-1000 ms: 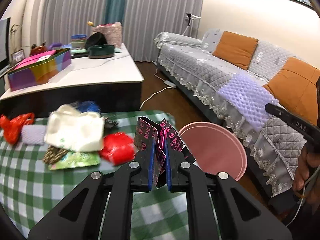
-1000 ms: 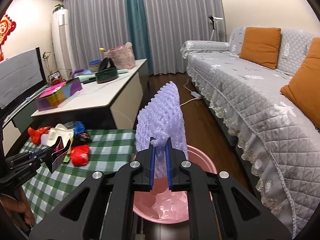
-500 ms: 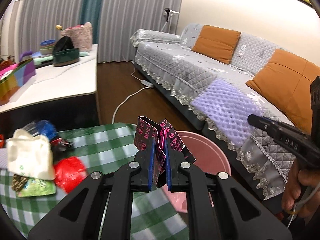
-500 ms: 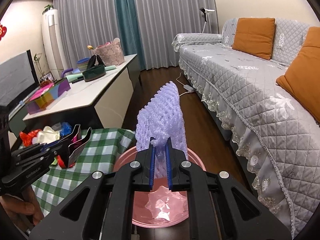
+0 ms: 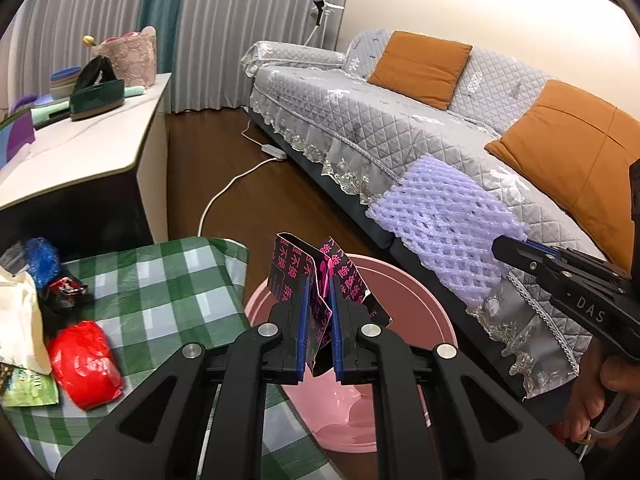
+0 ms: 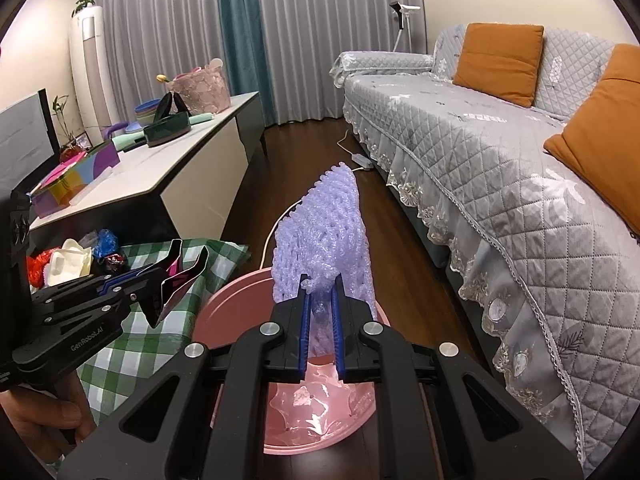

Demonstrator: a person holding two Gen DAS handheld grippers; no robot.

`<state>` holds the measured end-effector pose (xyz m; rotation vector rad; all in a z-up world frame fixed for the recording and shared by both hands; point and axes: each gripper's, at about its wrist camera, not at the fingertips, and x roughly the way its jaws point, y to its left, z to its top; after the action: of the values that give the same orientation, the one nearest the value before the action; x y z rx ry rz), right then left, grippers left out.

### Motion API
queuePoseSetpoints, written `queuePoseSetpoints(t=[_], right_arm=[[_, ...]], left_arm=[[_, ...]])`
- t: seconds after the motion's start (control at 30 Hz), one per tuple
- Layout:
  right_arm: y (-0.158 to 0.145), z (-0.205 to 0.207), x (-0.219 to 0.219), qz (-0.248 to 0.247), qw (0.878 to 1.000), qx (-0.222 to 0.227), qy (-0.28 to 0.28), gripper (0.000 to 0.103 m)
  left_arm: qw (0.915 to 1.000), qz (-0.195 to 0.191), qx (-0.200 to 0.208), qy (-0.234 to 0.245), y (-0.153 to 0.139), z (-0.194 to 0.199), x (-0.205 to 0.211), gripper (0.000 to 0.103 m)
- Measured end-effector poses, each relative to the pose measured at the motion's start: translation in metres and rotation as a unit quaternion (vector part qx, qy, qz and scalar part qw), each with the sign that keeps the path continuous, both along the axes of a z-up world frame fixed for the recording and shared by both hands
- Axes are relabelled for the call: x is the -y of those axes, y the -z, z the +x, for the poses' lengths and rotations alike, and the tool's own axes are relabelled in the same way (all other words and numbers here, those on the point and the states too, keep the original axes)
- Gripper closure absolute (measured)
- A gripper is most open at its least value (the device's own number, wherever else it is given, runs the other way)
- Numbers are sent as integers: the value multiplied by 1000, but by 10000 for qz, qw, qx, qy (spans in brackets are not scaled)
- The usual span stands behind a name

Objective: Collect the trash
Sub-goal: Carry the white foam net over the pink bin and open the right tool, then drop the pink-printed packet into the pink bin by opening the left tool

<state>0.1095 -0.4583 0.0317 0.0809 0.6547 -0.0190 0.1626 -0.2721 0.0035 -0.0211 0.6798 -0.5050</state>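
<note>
Grippers over the pink basin (image 6: 320,432), each bearing one piece of trash.
The left gripper (image 5: 320,300) is clamped on a black wrapper with pink print (image 5: 316,276), held upright above the basin's near-left rim, beside the green checked cloth (image 5: 160,280). The right gripper (image 6: 322,312) has the purple foam net (image 6: 324,236) between its jaws, which have just been opening slightly; the net stands upright over the basin, pads still at its base. More trash, including a red bag (image 5: 86,364) and a white bag (image 5: 18,320), lies on the cloth at far left. A grey sofa (image 6: 500,152) runs along the right.
</note>
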Motion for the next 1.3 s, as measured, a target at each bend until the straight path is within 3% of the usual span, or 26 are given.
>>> queuePoseSetpoints(t=[0.07, 0.1, 0.13, 0.2, 0.43, 0.73, 1.1, 1.3], right_arm=[[1, 0, 1, -14, 10000, -22, 47, 84], [1, 0, 3, -22, 9999, -21, 105, 71], [0, 0, 5, -32, 9998, 16, 178, 57], [-2, -2, 6, -49, 9996, 75, 269, 50], [-7, -5, 1, -20, 9995, 177, 273, 49], [-21, -19, -35, -47, 9990, 424, -90, 49], [-31, -29, -101, 206, 9962, 520, -672, 49], [-28, -25, -141, 253, 9930, 471, -1052, 49]], left_arm=[[9999, -2, -69, 76, 3, 2, 3, 85], [9999, 0, -114, 82, 4, 2, 3, 80], [9999, -10, -132, 64, 4, 2, 2, 65], [9999, -83, -124, -9, 1, -1, -3, 62], [9999, -97, 43, -61, -15, -18, -21, 62], [9988, -103, 326, -344, -44, -54, -69, 62], [9965, 42, 486, -674, -60, -97, -151, 62], [9919, -46, 595, -1125, -76, -102, -212, 62]])
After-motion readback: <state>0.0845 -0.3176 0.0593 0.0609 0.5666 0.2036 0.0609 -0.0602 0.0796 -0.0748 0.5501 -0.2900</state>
